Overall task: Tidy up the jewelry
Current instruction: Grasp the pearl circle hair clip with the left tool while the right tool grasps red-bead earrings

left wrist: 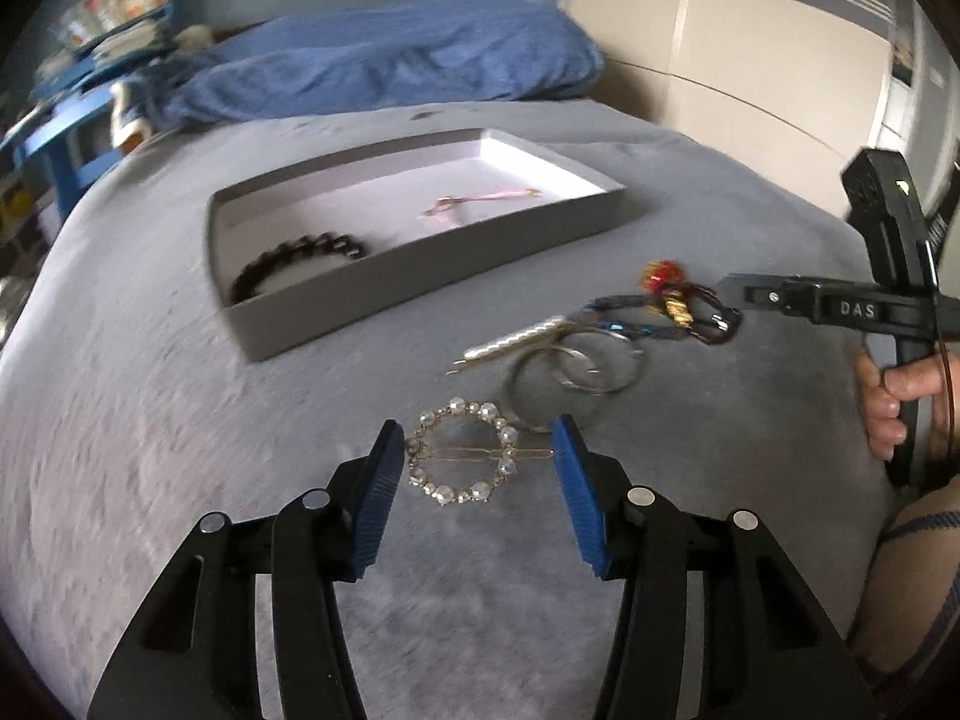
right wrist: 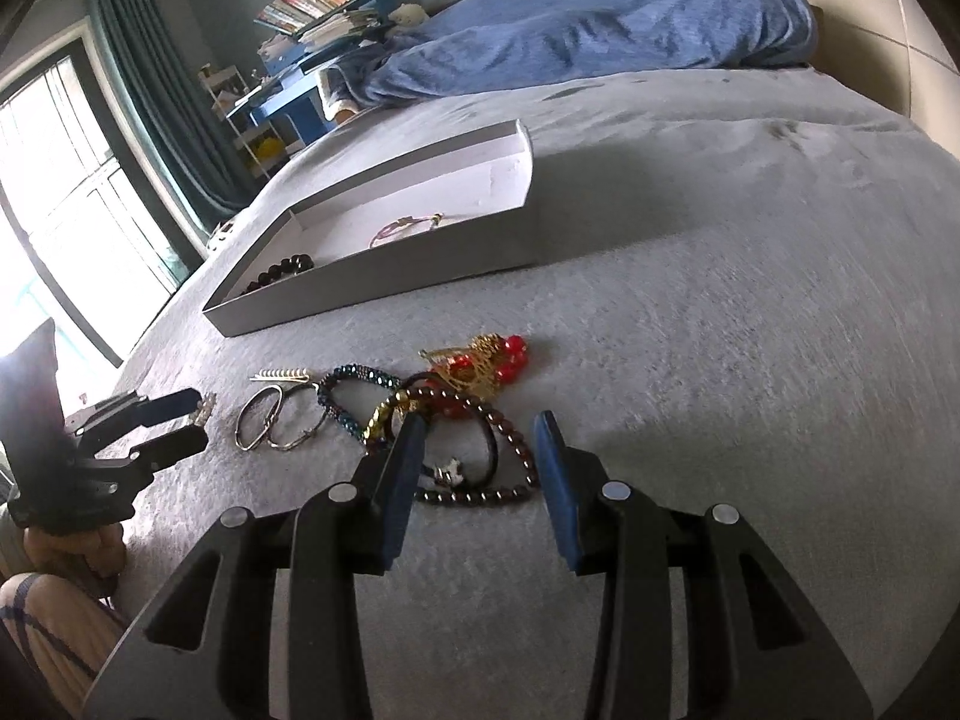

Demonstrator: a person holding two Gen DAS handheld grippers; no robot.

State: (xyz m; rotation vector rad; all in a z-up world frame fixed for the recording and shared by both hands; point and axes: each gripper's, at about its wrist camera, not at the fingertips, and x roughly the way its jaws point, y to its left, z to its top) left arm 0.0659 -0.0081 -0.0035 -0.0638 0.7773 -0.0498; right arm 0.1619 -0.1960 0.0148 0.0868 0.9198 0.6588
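A round pearl hair clip [left wrist: 462, 459] sits between the blue pads of my left gripper [left wrist: 478, 435], which is shut on it just above the grey bedspread. It stays sharp while the bed around it blurs. From the right wrist view the left gripper [right wrist: 195, 420] shows the clip at its tips. My right gripper [right wrist: 480, 423] is open over a dark bead bracelet [right wrist: 510, 480] in the jewelry pile, with silver hoops [right wrist: 270, 420], a blue bead bracelet [right wrist: 348, 396] and red beads [right wrist: 498, 360]. The grey tray [left wrist: 420, 276] holds a black bracelet [left wrist: 294, 264] and a pink bracelet [left wrist: 474, 201].
A pearl bar clip [left wrist: 516, 339] lies beside the hoops [left wrist: 570, 378]. A blue blanket [right wrist: 600, 18] is heaped at the far end of the bed. A blue shelf with books [right wrist: 324, 6] and a window [right wrist: 60, 180] stand to the left. The person's knee [left wrist: 912, 570] is at the bed's edge.
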